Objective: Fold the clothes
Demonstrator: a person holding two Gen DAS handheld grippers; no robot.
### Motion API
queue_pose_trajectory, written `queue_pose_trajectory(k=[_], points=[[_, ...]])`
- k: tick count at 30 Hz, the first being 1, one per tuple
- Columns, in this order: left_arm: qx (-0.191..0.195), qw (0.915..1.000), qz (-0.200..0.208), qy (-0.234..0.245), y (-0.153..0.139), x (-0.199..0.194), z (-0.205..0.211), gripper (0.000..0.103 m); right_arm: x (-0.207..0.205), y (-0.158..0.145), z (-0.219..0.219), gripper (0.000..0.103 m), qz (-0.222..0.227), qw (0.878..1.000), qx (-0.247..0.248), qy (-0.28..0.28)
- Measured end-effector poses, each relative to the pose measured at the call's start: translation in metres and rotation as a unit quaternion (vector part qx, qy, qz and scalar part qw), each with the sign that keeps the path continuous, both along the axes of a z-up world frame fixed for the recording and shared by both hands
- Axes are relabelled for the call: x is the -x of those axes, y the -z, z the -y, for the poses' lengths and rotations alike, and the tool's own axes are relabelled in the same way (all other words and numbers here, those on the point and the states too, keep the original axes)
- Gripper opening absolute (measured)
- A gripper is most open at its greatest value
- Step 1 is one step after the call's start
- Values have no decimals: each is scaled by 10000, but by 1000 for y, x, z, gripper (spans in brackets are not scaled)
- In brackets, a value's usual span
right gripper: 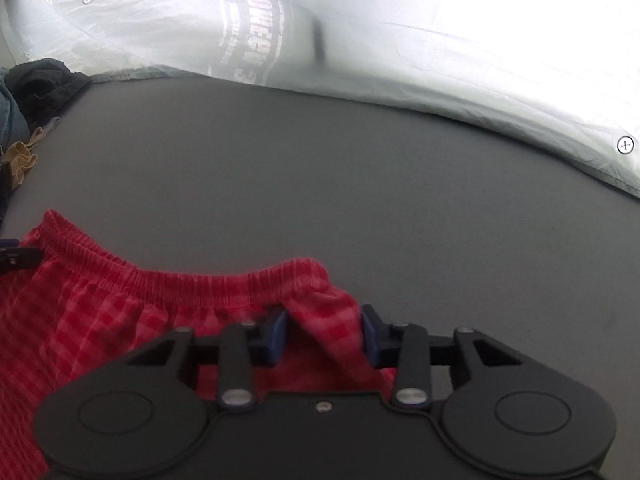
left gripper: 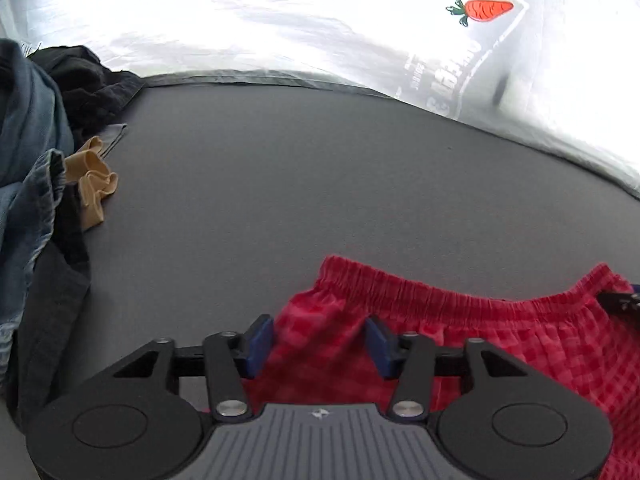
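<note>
Red checked shorts (left gripper: 500,332) with a gathered elastic waistband lie on a dark grey surface (left gripper: 280,180), waistband away from me. My left gripper (left gripper: 320,340) is at the shorts' left end, just behind the waistband, with its blue pads closed on a bunch of the red cloth. My right gripper (right gripper: 324,334) is at the other end of the shorts (right gripper: 120,312), where a pinched ridge of cloth rises between its pads. A black part of each gripper shows at the edge of the other's view.
A heap of clothes lies at the left: blue denim (left gripper: 28,140), a black garment (left gripper: 88,80) and a crumpled tan piece (left gripper: 94,184). A white sheet with a carrot print (left gripper: 488,10) borders the far side of the grey surface (right gripper: 360,180).
</note>
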State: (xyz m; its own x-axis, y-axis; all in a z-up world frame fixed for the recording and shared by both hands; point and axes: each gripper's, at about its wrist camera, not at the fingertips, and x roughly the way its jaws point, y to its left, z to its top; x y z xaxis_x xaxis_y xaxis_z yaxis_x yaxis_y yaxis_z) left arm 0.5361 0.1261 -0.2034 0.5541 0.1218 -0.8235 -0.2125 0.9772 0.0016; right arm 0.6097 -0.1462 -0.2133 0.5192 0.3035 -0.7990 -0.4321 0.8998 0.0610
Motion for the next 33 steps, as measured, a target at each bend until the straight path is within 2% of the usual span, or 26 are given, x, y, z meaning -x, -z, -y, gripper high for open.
queue_pose_trajectory(k=[1,2,4,7,10,11,12,13,14,16,18,22,25,26,27,29,32,33], points=[[-82,9999,72,106,2,-3,6,16,1,-1,2,4,105,9999,-44,-31],[-140,9996,154,215,2,-5,12,6,3,-3,5,3,237,9997,-71,4],[-272,9986,302,339,2,-11,23,4,5,-8,14,3,531,9983,-113,199],[-597,9965,316,499,7,-32,39,4,-2,-9,22,3,776,9960,-34,440],[-670,9958,207,585,3,-43,47,10,-12,-8,22,12,754,9948,271,623],[-671,9957,237,597,-2,-42,48,15,-12,-10,22,16,768,9942,324,681],[-649,9955,282,623,-7,-38,48,31,-7,-16,24,31,833,9931,305,768],[-609,9955,361,622,-14,-31,46,40,0,-22,26,46,903,9919,247,856],[-576,9957,447,570,-20,-21,43,49,9,-28,28,53,962,9910,161,913],[-481,9967,496,422,-30,4,33,50,31,-38,33,73,1052,9894,-5,999],[-378,9983,378,215,-35,33,20,54,58,-45,33,84,988,9901,-108,989],[-160,9993,24,-324,-34,106,-8,62,114,-45,19,98,517,9952,-341,755],[95,9961,-356,-805,-21,161,-29,66,155,-38,10,101,81,9973,-474,559],[156,9941,-483,-956,-16,178,-35,70,165,-34,5,101,-56,9975,-451,542],[195,9925,-574,-1064,-11,189,-38,78,175,-30,2,101,-181,9975,-428,528],[275,9903,-590,-1227,-4,211,-42,82,193,-26,-2,101,-382,9975,-381,459],[389,9881,-352,-1449,4,230,-43,80,211,-28,-9,101,-340,9989,-178,282],[317,9890,-245,-1427,3,232,-40,69,215,-30,-11,101,-287,9993,-98,233]])
